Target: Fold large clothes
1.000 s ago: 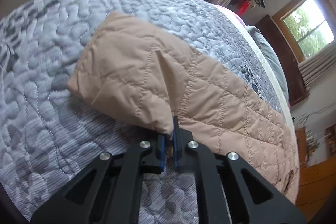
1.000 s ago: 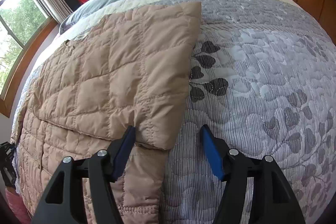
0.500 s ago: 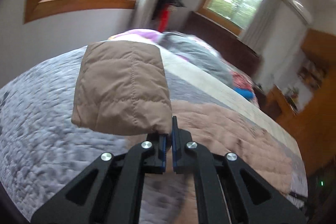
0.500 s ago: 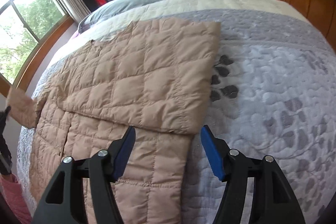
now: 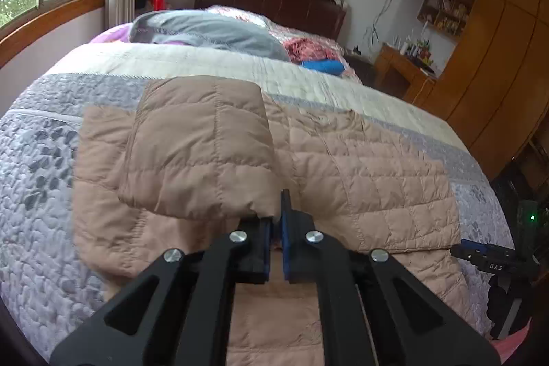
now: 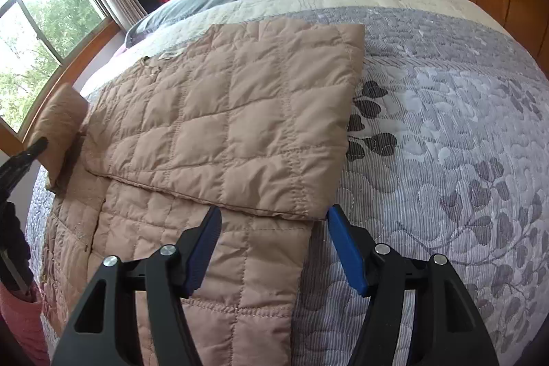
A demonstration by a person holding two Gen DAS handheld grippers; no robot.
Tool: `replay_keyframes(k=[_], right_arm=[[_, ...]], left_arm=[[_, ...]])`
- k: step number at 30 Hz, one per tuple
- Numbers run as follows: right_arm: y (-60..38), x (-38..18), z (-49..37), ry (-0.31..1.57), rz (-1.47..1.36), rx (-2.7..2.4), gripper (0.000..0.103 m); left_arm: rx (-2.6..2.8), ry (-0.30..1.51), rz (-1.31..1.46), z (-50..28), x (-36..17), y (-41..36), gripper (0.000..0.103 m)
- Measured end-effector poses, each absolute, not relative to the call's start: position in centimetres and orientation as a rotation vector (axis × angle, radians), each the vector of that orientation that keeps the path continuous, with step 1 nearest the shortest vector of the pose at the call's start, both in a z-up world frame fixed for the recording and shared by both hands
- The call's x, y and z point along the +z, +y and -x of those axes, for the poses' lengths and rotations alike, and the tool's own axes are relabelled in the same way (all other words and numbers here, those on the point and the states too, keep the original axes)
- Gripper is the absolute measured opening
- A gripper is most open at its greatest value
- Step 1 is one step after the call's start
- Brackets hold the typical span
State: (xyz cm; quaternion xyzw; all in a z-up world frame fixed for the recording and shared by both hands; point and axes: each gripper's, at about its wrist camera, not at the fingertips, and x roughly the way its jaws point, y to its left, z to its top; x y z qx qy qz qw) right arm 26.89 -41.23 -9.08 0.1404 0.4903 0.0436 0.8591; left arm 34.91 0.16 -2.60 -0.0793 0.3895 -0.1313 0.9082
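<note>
A tan quilted jacket (image 5: 370,174) lies flat on the bed; it also shows in the right wrist view (image 6: 219,126). My left gripper (image 5: 276,215) is shut on the cuff end of the left sleeve (image 5: 202,153) and holds it raised over the jacket body. The lifted sleeve (image 6: 56,122) and my left gripper (image 6: 24,160) show at the left edge of the right wrist view. The right sleeve (image 6: 267,105) lies folded across the body. My right gripper (image 6: 272,222) is open and empty, just in front of that sleeve's cuff edge.
The bed has a grey leaf-patterned quilt (image 6: 446,126). A grey pillow (image 5: 212,33) and red and blue clothes (image 5: 319,57) lie near the dark headboard (image 5: 274,6). Windows are on the left, and wooden cabinets (image 5: 497,57) and a desk on the right.
My left gripper has lifted the left sleeve off the quilt and swung it over the jacket body. My right gripper has stayed open, drawn back a little from the folded right sleeve.
</note>
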Motion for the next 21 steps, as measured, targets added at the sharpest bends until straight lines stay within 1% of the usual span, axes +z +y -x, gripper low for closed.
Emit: replay_keyframes(k=[3, 4, 7, 8, 10, 11, 13, 16, 21], right_arm=[[-41.4, -9.5, -27.0, 1.042, -0.302, 0.09, 0.065], [-41.4, -9.7, -27.1, 1.045, -0.301, 0.09, 0.065], [-41.2, -10.1, -27.3, 1.056, -0.297, 0.092, 0.065], [-41.2, -10.2, -27.3, 1.058, -0.295, 0.093, 0.065], [-41.2, -10.5, -27.4, 1.062, -0.293, 0.093, 0.065], [-41.2, -10.5, -27.4, 1.063, -0.293, 0.093, 0.065], [-41.2, -10.5, -27.4, 1.064, -0.293, 0.095, 0.065], [-41.2, -10.3, -27.2, 1.06, -0.292, 0.095, 0.065], [-41.2, -8.4, -26.6, 1.021, -0.299, 0.092, 0.066]], left_arm=[[-0.318, 0.877, 0.15, -36.1, -4.4, -1.0, 0.007], [-0.331, 0.894, 0.139, -36.1, -4.9, -1.5, 0.016], [-0.374, 0.945, 0.11, -36.2, -6.5, -3.2, 0.036], [-0.388, 0.962, 0.101, -36.2, -7.0, -3.5, 0.039], [-0.419, 0.988, 0.093, -36.0, -7.7, -3.8, 0.049], [-0.44, 1.003, 0.091, -35.8, -8.0, -4.0, 0.05], [-0.48, 1.018, 0.101, -34.9, -7.9, -4.0, 0.058], [-0.537, 1.018, 0.164, -33.2, -6.9, -2.3, 0.059], [-0.525, 0.953, 0.218, -31.7, -4.8, 1.7, 0.06]])
